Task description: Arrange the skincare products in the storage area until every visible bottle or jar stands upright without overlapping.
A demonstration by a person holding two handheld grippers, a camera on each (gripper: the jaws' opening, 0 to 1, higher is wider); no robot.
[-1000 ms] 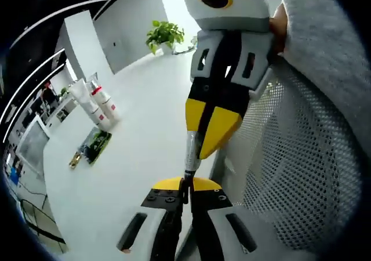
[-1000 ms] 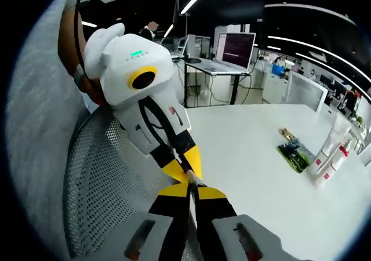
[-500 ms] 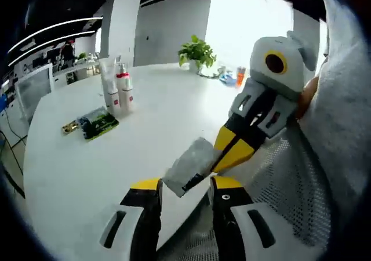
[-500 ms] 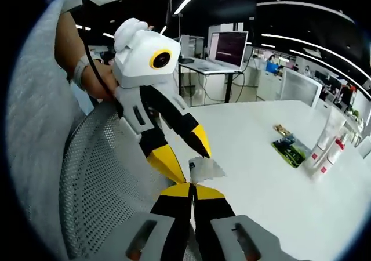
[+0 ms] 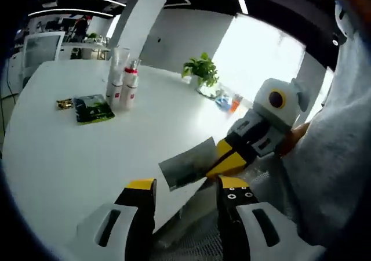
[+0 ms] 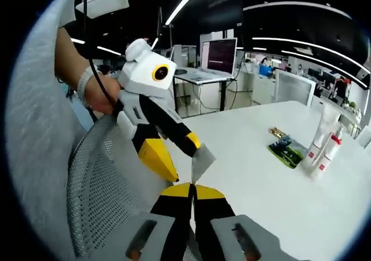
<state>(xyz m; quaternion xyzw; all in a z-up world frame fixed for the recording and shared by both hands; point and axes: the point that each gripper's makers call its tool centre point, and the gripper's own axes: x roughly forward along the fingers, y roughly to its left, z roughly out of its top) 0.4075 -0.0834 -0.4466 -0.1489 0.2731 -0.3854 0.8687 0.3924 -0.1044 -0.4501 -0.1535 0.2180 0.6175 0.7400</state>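
Your two white tubes [image 5: 122, 78] stand upright, touching, on the far side of the desk [image 5: 69, 156]. The green sachet [image 5: 93, 108] lies flat just beside them.

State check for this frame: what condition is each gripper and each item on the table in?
Left hand-held gripper: open.
Right hand-held gripper: shut on silver sachet.
White tube: upright.
Red-capped bottle: upright beside the tube.
Green packet: lying flat.
Small gold packet: lying flat.
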